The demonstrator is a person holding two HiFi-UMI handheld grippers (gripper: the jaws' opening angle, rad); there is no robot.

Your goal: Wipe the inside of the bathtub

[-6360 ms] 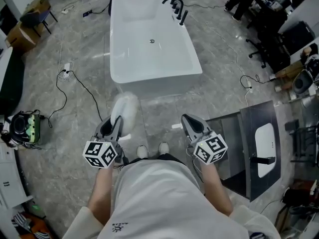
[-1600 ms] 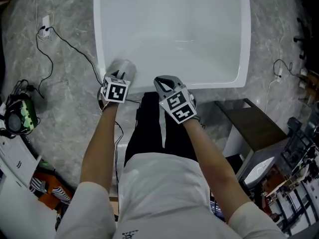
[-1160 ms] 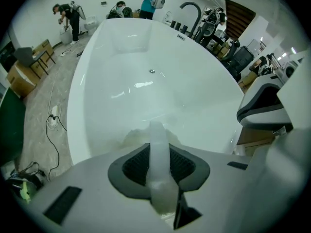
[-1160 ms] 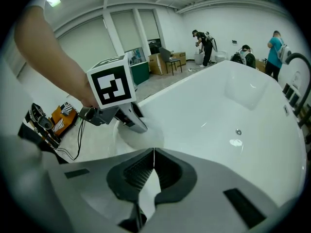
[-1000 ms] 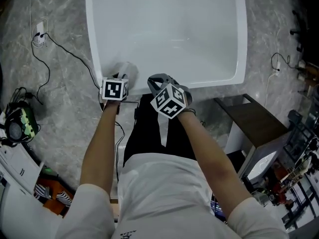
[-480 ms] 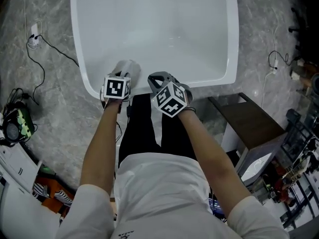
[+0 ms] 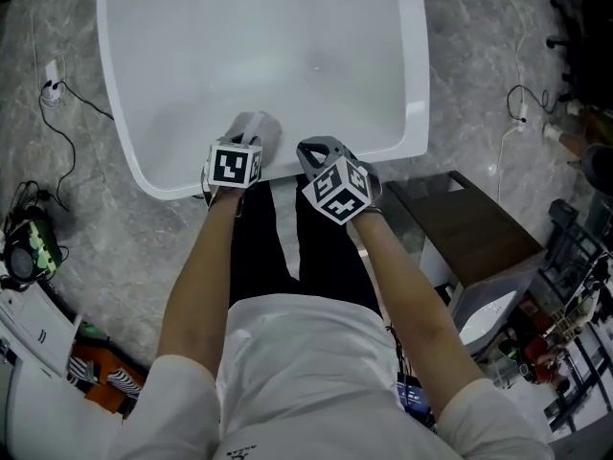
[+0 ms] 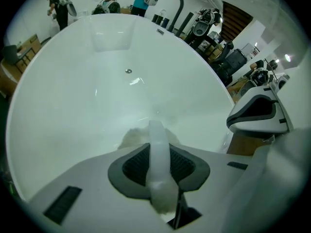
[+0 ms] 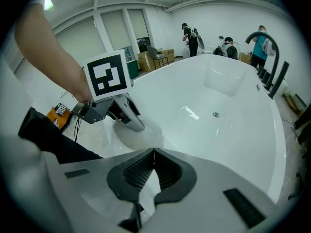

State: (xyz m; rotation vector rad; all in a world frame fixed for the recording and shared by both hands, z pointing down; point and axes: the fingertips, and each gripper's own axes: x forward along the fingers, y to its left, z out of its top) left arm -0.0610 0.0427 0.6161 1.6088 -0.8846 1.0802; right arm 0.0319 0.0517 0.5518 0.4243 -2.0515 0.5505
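Note:
The white bathtub [image 7: 412, 113] fills the top of the head view. My left gripper [image 7: 247, 144] reaches over its near rim, shut on a white fluffy cloth [image 7: 257, 125] that rests against the inner wall. In the left gripper view the cloth [image 8: 138, 137] bulges beyond the shut jaws of the left gripper [image 8: 156, 130], with the drain [image 8: 128, 71] farther along the tub floor. My right gripper [image 7: 312, 148] hovers at the near rim, just right of the left one, shut with nothing in it. The right gripper view shows the right gripper [image 9: 154, 152] and the left gripper [image 9: 130, 120] on the cloth [image 9: 143, 135].
A black faucet [image 8: 170, 4] stands at the tub's far right side. A dark wooden cabinet [image 7: 469, 228] is close on the right of my legs. Cables [image 7: 57, 132] lie on the marble floor at left. People stand beyond the far end of the tub.
I have come up to the tub's near end. The left gripper has carried the cloth over the rim onto the inner wall; the right gripper stays shut beside it.

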